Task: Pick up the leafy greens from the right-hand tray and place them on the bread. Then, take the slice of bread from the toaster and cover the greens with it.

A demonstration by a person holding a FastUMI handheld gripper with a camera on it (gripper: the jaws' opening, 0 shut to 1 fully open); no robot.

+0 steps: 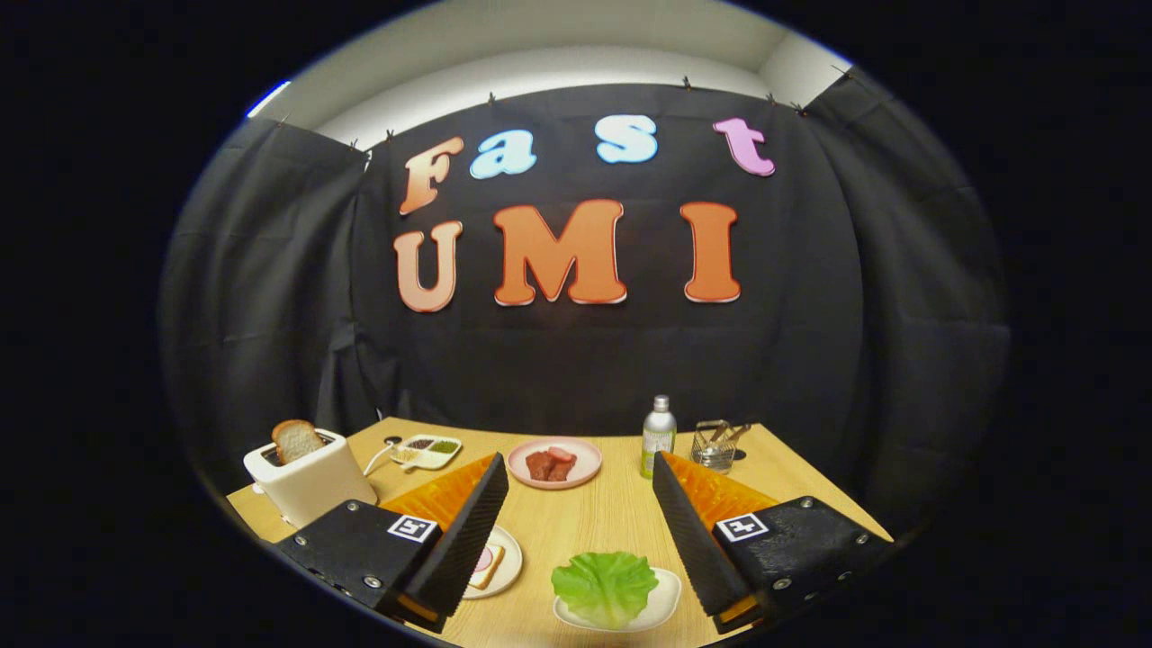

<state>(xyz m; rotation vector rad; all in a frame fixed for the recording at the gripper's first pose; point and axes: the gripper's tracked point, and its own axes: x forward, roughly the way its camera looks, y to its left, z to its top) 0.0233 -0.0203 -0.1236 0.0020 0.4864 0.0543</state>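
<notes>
Gripper (580, 526): held above the wooden table (612, 513), fingers spread wide apart, nothing clamped between them. Leafy greens (605, 585): a single pale green leaf, lodged between the two fingers and nearest of all items, slightly toward the right finger; it is carried on a small white tray (664, 601) whose rim is seen beside the inner face of the right finger. The leaf is spread broad rather than long, so no clear long axis is offered; a closing of the fingers from either side is judged to suit it, once the gripper is lowered and drawn back a little over it. Bread (486, 567): a slice on a round white plate (506, 560), something pink lying on it, partly hidden behind the tip of the left finger, so it is found just to the left of the greens and close by; a short carry leftward is judged to be called for. Pink plate (554, 462) with pieces of red meat: beyond the fingers, midway between them. Toaster (310, 481): white, beyond the left finger, a slice of bread (296, 439) standing upright in its slot. Small sauce dish (430, 450): beyond the toaster, toward the middle. Bottle (658, 436) and wire rack (715, 445): beyond the right finger, at the far edge of the table.
</notes>
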